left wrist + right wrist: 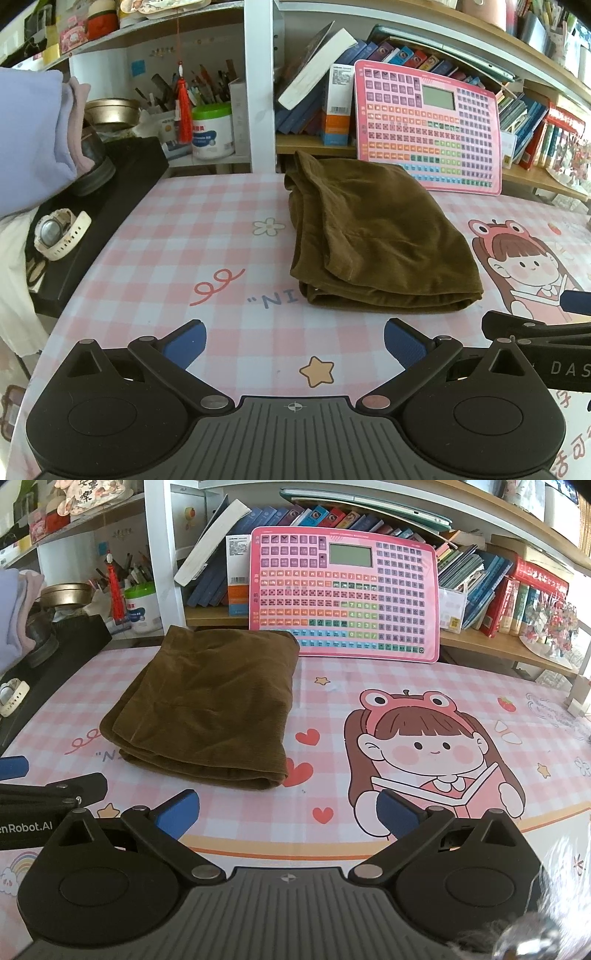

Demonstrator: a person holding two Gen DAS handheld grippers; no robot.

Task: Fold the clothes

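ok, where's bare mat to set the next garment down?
Free: mat right of the folded brown garment, over the cartoon girl, and the strip between the garment and both open grippers. Crowded: left edge, black tray with watch.

At frame centre the brown garment (376, 236) is soft, matt cloth with a velvety nap. Under it the table mat (229, 236) looks smooth and faintly glossy. The pink learning board (345, 592) at upper centre is shiny plastic. Both grippers' fingers (186, 341) carry textured blue pads on matt black plastic.
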